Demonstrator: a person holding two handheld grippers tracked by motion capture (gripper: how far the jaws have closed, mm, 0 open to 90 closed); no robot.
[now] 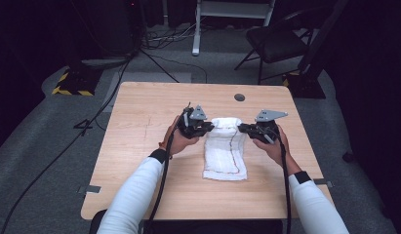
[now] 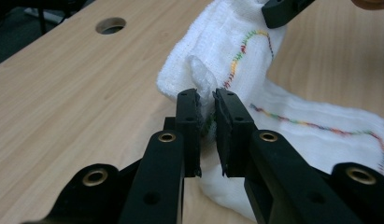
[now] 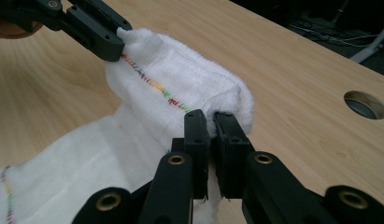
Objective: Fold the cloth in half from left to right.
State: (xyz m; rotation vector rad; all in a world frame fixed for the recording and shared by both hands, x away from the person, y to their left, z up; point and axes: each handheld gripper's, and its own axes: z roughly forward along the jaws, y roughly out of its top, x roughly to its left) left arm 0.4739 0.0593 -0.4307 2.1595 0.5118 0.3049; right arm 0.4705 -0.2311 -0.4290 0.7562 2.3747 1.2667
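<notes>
A white towel [image 1: 225, 148] with a line of coloured stitching lies on the wooden table [image 1: 139, 146], its far end lifted and folded over. My left gripper [image 1: 206, 127] is shut on the towel's far left corner [image 2: 199, 84]; the jaws pinch the cloth between them [image 2: 207, 105]. My right gripper [image 1: 243, 128] is shut on the far right corner, the cloth [image 3: 180, 79] squeezed between its jaws [image 3: 211, 122]. In the right gripper view the left gripper's fingers [image 3: 103, 35] bite the other corner. The right gripper's fingers [image 2: 280, 10] show at the top of the left gripper view.
A round cable hole [image 1: 239, 97] sits near the table's far edge, behind the towel. Beyond the table stand a black chair [image 1: 276, 41], a white stand [image 1: 198, 29] and cables on the grey floor. Bare wood lies left and right of the towel.
</notes>
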